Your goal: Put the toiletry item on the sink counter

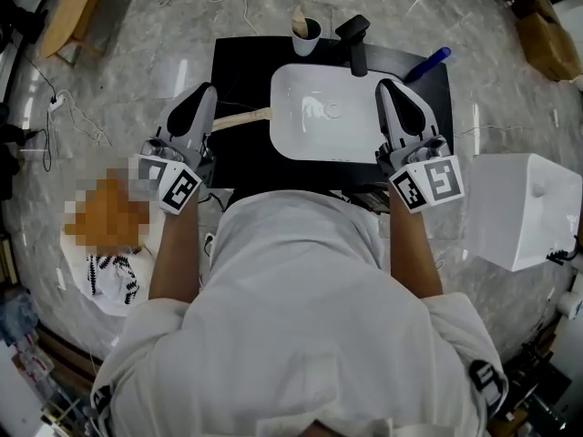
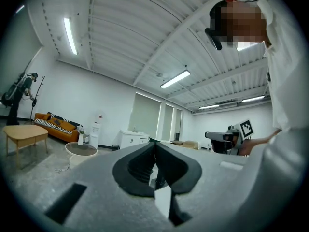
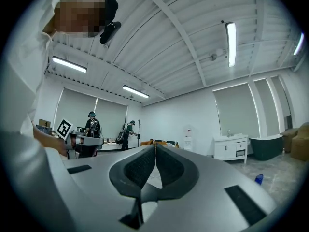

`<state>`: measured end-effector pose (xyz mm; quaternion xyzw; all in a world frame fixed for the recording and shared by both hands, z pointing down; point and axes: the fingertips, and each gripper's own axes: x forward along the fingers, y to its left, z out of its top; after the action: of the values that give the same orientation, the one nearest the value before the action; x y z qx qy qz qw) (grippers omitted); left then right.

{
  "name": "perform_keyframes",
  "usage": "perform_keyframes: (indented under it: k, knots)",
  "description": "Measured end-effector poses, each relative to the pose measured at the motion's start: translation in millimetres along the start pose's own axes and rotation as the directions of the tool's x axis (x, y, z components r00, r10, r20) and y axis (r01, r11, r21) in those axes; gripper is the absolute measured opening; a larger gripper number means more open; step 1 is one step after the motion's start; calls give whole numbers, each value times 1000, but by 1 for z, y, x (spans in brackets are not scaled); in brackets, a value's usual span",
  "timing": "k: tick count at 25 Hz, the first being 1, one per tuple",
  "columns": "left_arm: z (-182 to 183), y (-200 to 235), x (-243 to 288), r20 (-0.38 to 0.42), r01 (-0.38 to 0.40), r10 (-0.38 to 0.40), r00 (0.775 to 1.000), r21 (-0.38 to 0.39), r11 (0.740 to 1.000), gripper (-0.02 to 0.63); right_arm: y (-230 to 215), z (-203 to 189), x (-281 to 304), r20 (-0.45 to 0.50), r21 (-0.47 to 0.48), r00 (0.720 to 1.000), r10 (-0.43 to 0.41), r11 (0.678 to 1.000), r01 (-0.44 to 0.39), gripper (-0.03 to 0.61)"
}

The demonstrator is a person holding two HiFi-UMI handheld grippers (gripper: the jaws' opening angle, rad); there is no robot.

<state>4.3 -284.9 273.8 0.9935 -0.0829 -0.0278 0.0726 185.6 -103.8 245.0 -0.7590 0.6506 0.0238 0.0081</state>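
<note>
A white sink basin (image 1: 310, 144) is set in a black counter (image 1: 241, 71), seen in the head view. Left of the basin a beige-handled item (image 1: 241, 116) lies on the counter. At the back stand a cup (image 1: 306, 36) with something in it and a black faucet (image 1: 355, 44); a blue item (image 1: 428, 65) lies at the right back corner. My left gripper (image 1: 206, 91) hovers at the counter's left side, close to the beige handle, jaws shut on nothing (image 2: 154, 146). Over the basin's right edge, my right gripper (image 1: 390, 86) is shut and empty too (image 3: 155, 149). Both gripper views look out into the room, not at the counter.
A white box-shaped unit (image 1: 524, 208) stands on the floor to the right. At the upper left are a wooden table (image 1: 77, 7) and cables (image 1: 55, 107). A striped cloth (image 1: 109, 276) lies on the floor at the left, and a brown bag (image 1: 551, 39) at the upper right.
</note>
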Motion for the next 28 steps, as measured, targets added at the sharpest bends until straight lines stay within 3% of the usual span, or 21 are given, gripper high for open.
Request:
perform_keyframes:
  k: [9,28]
  knots:
    - [-5,-40,8,2,41,-41,999,-4,999,18,-46,2,-35,29,47,997,-66,997,65,15]
    - [-31,-80,44,-73,45,-47,996,-25,999,18,-74,-15,-47,12,98,1000,23,995,-24,15]
